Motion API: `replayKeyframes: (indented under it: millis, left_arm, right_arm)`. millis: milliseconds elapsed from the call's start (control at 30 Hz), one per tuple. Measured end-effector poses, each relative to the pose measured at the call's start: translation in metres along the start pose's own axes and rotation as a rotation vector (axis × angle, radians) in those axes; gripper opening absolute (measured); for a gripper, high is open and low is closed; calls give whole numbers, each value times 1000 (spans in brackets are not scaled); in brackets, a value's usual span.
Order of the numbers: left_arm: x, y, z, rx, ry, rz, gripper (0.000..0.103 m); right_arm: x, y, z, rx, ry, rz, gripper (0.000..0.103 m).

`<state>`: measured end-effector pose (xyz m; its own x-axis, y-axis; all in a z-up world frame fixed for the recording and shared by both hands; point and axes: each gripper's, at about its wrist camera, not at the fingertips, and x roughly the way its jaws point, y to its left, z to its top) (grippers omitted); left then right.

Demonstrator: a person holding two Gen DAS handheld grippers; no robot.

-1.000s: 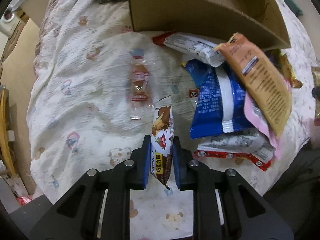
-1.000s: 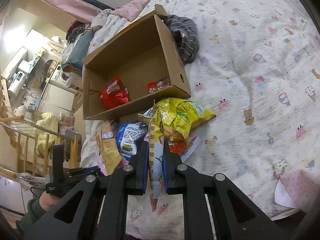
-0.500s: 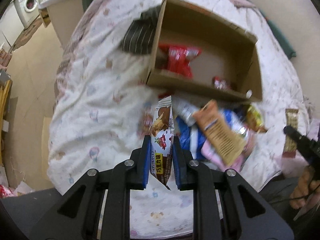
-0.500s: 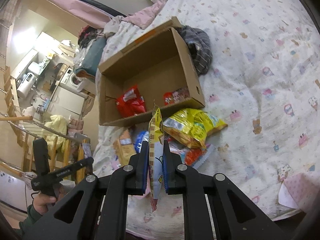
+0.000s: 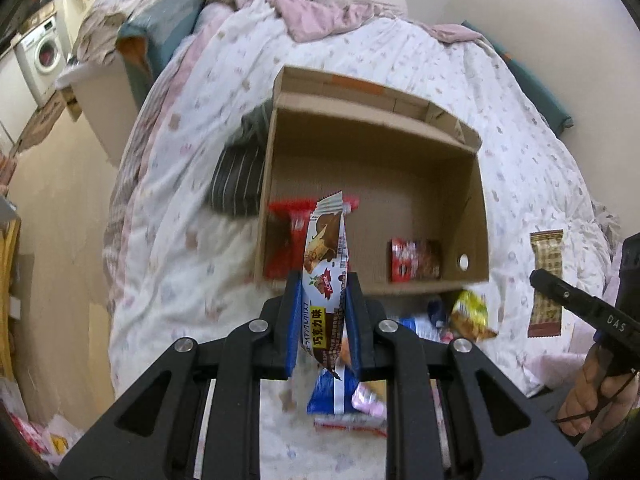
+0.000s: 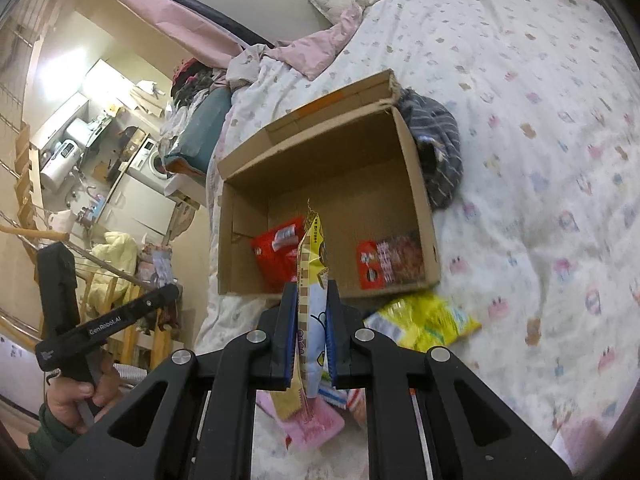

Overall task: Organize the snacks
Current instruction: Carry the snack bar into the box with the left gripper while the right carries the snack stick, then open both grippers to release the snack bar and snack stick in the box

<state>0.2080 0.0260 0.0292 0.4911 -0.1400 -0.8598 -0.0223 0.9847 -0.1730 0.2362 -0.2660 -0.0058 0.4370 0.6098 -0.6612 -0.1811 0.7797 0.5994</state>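
My left gripper (image 5: 322,304) is shut on a brown and white chocolate snack packet (image 5: 325,264) and holds it upright in the air, in front of the open cardboard box (image 5: 472,216) on the bed. My right gripper (image 6: 311,312) is shut on a yellow and white snack packet (image 6: 311,276), also raised before the box (image 6: 416,200). That packet also shows in the left wrist view (image 5: 546,280). A red bag (image 6: 276,256) and a red and brown packet (image 6: 390,260) lie inside the box. Several loose snacks, among them a yellow bag (image 6: 424,320) and a blue bag (image 5: 332,392), lie below on the bedspread.
A striped dark cloth (image 6: 436,152) lies against the box's side. Pillows and a pink blanket (image 5: 320,12) are at the bed's head. The bed's left edge drops to the floor (image 5: 60,216). A washing machine (image 5: 44,56) stands far left.
Both grippers have risen and pulled back with their packets. The box now shows whole with its inside visible, and the snack pile has dropped low in both views.
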Motion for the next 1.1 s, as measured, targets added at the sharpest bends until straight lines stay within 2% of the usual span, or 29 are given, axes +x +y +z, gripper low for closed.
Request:
replayKeyframes:
  millis: [167,300,433,567,667,900,1100]
  left_arm:
    - [15,-6,21,15,-11,-7,17]
    - [36,-1,30,-15,-12,-32,17]
    - [57,3,32,-32,14,-33,17]
    - [67,1,36,-3,-26,11,17]
    - [74,2,38,-6,-30,10,17]
    - [84,1,33,-5,-11,13,17]
    - [89,0,28,-8,16,3,17]
  right_arm:
    - [23,1,31,-14,13,-60,13]
    - [41,-8,43,2,10,-81,13]
    - [51,-17,41,25,-6,-78,13]
    - [55,-15,43,19,-35,-74,13]
    - [65,-15,40,43,3,-35,13]
    - [82,-24,34,35,48,-108,13]
    - [82,-31,32,55,51,-119,13]
